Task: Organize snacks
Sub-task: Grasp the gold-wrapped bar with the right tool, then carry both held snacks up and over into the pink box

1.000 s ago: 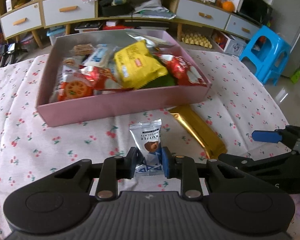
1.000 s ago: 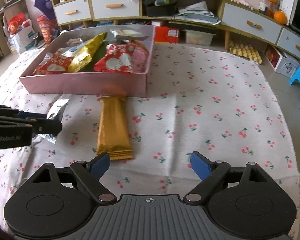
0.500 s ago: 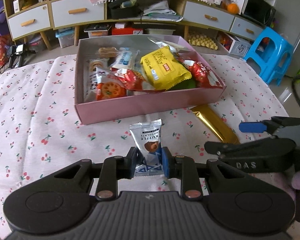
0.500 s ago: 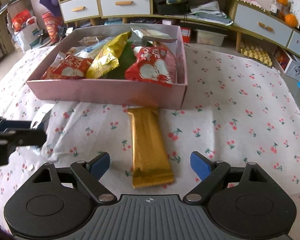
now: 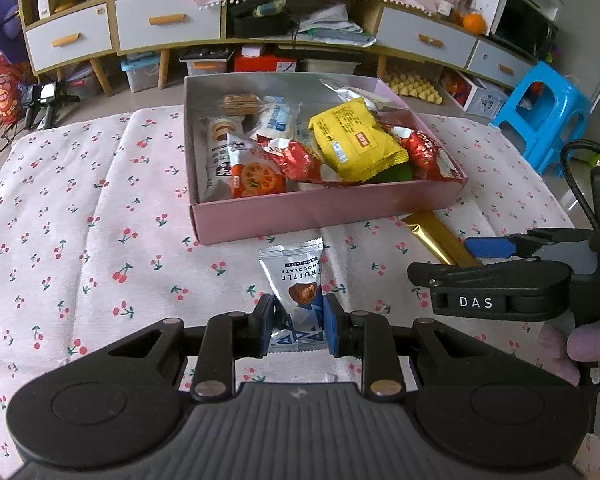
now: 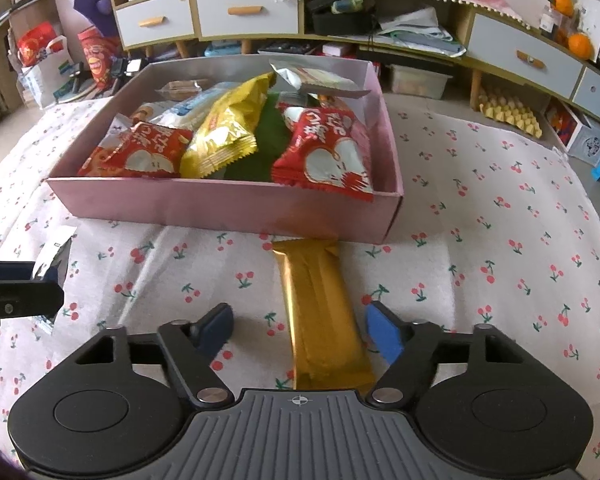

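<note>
Your left gripper (image 5: 297, 326) pinches the lower end of a silver chocolate truffle packet (image 5: 296, 286), its blue pads pressed against both edges of the wrapper; the packet stands up out of the jaws, just short of the near wall of the pink box (image 5: 324, 210). The packet reads "TRUFFLE CHOCOLATE", seen upside down. Your right gripper (image 6: 300, 330) is spread wide and holds nothing, with the near end of the gold bar (image 6: 320, 312) lying between its blue pads, closer to the right pad; whether either pad touches the wrapper cannot be told. The bar lies flat on the cherry-print cloth (image 6: 500, 260) covering the desk, its far end against the box's front wall. In the left view, the right gripper's body shows the white letters "DAS". Inside the box sit a yellow packet (image 5: 354, 140), red packets (image 6: 324, 152) with white script too small to read, and an orange-printed packet (image 5: 256, 178).
</note>
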`<action>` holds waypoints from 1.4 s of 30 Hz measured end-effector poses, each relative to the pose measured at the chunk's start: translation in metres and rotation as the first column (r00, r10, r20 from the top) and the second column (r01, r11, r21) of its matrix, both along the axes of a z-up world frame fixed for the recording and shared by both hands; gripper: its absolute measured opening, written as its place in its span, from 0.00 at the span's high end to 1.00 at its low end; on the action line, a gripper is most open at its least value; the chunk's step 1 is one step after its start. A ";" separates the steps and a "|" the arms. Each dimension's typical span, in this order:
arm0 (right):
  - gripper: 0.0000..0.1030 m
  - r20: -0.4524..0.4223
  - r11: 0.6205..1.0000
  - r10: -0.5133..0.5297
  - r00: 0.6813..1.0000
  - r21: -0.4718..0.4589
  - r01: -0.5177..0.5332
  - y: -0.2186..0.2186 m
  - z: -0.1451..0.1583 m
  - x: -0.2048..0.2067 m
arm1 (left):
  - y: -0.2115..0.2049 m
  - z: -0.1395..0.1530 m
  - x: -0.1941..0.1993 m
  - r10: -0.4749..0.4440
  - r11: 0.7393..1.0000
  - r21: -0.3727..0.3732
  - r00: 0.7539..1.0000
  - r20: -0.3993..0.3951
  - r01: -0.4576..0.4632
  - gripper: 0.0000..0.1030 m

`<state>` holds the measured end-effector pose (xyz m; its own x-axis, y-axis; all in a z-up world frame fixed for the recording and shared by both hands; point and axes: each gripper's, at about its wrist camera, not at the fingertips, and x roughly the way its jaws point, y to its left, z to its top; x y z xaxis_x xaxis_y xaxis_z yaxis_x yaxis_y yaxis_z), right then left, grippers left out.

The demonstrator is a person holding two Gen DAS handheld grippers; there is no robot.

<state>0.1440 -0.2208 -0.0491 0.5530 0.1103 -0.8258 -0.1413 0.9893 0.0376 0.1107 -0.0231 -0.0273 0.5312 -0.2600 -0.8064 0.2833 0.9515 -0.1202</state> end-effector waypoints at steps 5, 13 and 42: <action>0.67 0.002 1.000 0.012 1.000 0.000 -0.012 0.003 0.004 0.000 | 0.003 0.000 0.000 0.004 1.000 0.000 1.000 -0.001 -0.004 0.77; 0.72 -0.025 0.998 0.063 0.998 0.019 -0.063 0.014 0.010 -0.005 | 0.002 0.000 -0.001 0.003 1.000 0.000 1.000 0.000 -0.003 0.77; 0.72 0.038 0.964 -0.022 0.999 0.266 0.011 -0.017 0.076 -0.018 | 0.028 0.038 0.013 0.121 0.985 -0.135 0.990 0.069 -0.111 0.77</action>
